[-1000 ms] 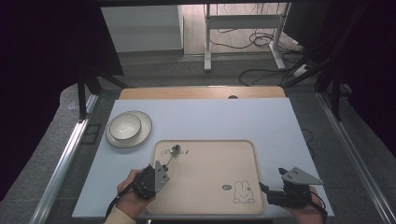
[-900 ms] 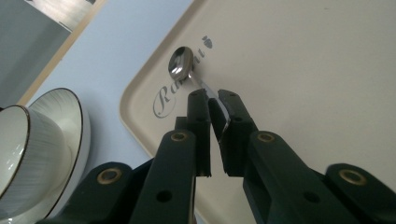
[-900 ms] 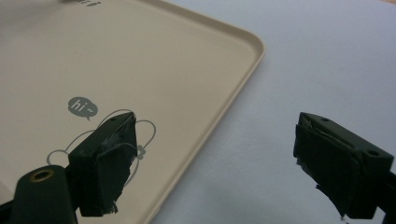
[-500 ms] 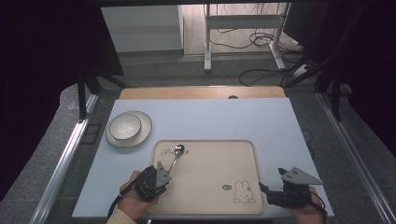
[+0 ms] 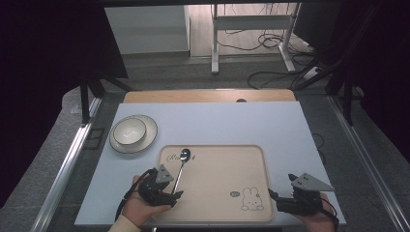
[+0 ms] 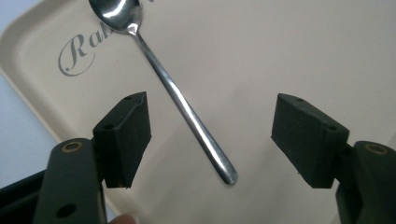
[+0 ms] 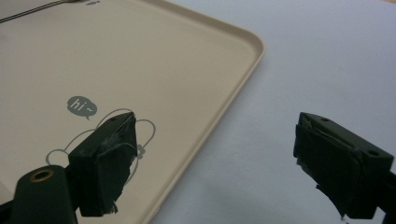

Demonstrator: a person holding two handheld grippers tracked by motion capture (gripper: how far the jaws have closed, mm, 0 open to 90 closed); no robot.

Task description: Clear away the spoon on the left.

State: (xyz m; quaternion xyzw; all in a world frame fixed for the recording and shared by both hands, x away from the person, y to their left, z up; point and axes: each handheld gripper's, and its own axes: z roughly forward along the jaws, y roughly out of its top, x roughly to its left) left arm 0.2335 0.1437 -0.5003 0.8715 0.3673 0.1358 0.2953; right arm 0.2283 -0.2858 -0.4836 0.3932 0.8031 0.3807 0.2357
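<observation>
Drawn back a little from the spoon (image 6: 177, 95) since the earlier frames, toward the near edge of the tray (image 5: 217, 212), with jaws now standing wide apart and nothing between the pads. Left gripper (image 6: 210, 135) hovering low over the tray's near-left part, straddling the lower end of the handle without touching it. Spoon lying flat on the tray, bowl up by the far-left corner next to the printed script, handle running back toward the near edge at a slant. Right gripper (image 7: 224, 163) also spread open and idle, poised over the tray's near-right rim, one jaw above the printed rabbit (image 5: 251, 199), the other above the table (image 5: 232, 121). Beyond the tray's far-left corner, a bowl on a plate (image 5: 133, 134), well apart from the spoon. Judged to be a pickup of the spoon by the left gripper. For a clean grasp: turn the wrist so the pads meet the handle square across its width, come forward to the thicker lower part, sink until the pads nearly graze the tray, then close gently. Likely risk: thin, slick metal rolling or skating off under a slanted pinch.
</observation>
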